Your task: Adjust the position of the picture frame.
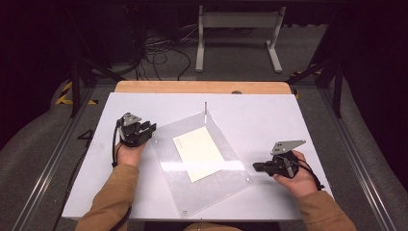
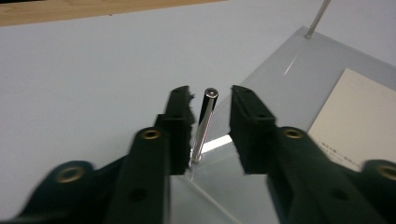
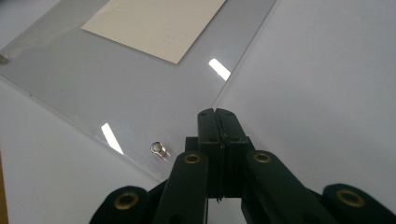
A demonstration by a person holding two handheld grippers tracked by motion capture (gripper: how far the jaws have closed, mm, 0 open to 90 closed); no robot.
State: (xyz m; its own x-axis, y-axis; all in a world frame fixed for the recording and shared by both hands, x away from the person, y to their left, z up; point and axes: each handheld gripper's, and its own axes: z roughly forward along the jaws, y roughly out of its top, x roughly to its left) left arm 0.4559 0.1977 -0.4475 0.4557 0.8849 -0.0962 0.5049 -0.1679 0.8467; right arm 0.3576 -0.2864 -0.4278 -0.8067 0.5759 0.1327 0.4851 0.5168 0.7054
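So the upright metal pin [image 2: 205, 123] sits at the left corner of the clear acrylic sheet [image 1: 202, 185], mid-left in the high view, long axis straight up. Our left gripper [image 2: 210, 100] has it between 2 parted jaws, not pinching yet. Our right gripper [image 3: 217, 116], jaws together, waits lower right, way farther off.

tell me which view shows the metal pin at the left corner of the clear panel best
The left gripper view: the upright metal pin stands close up between the left gripper's open fingers, its round head and its foot in the clear panel both sharp. The high view has that corner mostly behind the gripper. The right gripper view looks at another corner.
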